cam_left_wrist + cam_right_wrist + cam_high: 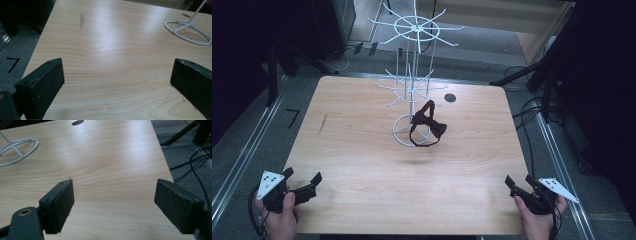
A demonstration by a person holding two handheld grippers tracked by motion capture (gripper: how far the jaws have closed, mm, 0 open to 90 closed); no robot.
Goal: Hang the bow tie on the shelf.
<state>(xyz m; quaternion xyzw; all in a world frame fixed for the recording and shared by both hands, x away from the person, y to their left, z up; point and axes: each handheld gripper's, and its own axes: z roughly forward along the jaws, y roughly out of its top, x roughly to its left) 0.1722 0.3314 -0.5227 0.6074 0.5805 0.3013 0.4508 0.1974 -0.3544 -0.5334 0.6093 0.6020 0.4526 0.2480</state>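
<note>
Centrally, a dark bow tie (pixel 429 123) hangs on the white wire rack (pixel 414 85), its strap loop (pixel 424 138) drooping down over the rack's ring base (pixel 404 131).

Handling, as a judgement: light, soft cloth, limp in the strap, somewhat firmer at the knot. Not fragile, not slippery against padded jaws. It will sag and swing once lifted, and the strap could snag on a wire arm. Best hold looks like the knot or one wing, lifting up and off the hook; the rack is light wire and may tip if tugged sideways.

Left gripper (pixel 304 186): near the table (pixel 362 165) edge, well short of the rack and to its left, jaws spread wide, nothing between them.
Right gripper (pixel 523 186): same distance back, to the rack's right, jaws likewise apart and empty.

Writing: a black "7" mark (pixel 292 117) on the floor left of the rack. No brand or label readable on the tie or the rack.
</note>
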